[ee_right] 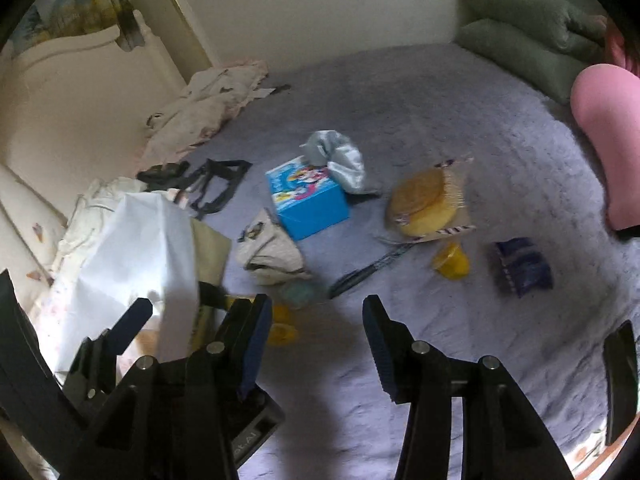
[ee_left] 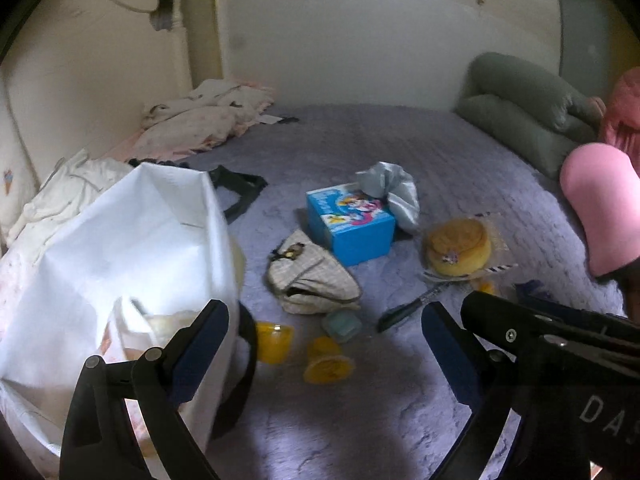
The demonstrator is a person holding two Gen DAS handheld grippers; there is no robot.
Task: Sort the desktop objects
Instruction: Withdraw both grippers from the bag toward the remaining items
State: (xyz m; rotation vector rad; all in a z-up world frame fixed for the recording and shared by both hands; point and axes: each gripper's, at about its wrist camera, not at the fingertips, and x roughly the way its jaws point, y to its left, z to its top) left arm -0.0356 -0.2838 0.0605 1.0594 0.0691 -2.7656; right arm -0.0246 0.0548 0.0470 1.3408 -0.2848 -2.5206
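Left wrist view: the surface is a bed covered by a lilac blanket [ee_left: 400, 128], bounded by a cream headboard [ee_left: 80, 80] on the left and a pale wall [ee_left: 360, 32] behind. Green pillows [ee_left: 520, 112] lie at the far right corner; crumpled pale bedding [ee_left: 200, 120] lies at the far left. A white bag [ee_left: 132, 248] stands at the near left.

Mid-bed items: a blue cartoon box [ee_left: 352, 228] with a silver-grey cloth [ee_left: 392, 192] touching its far side; a beige checked pouch [ee_left: 312, 276] just beside the box; a yellow round cake in clear wrap [ee_left: 460, 246] to the right; a dark pen [ee_left: 408, 306] near the cake; a small teal-lidded container [ee_left: 342, 324]; two yellow cups [ee_left: 328, 360] near the bag.

Left tongs [ee_left: 324, 320] stand apart, empty. Right tongs [ee_right: 316, 316] stand apart, empty, above bare blanket.

Right wrist view adds a dark blue packet [ee_right: 522, 266] and a third yellow cup [ee_right: 452, 260], well apart from the bag.

A pink shape [ee_left: 600, 216] is cut off at the right edge; its identity cannot be told. Bag contents are blurred.
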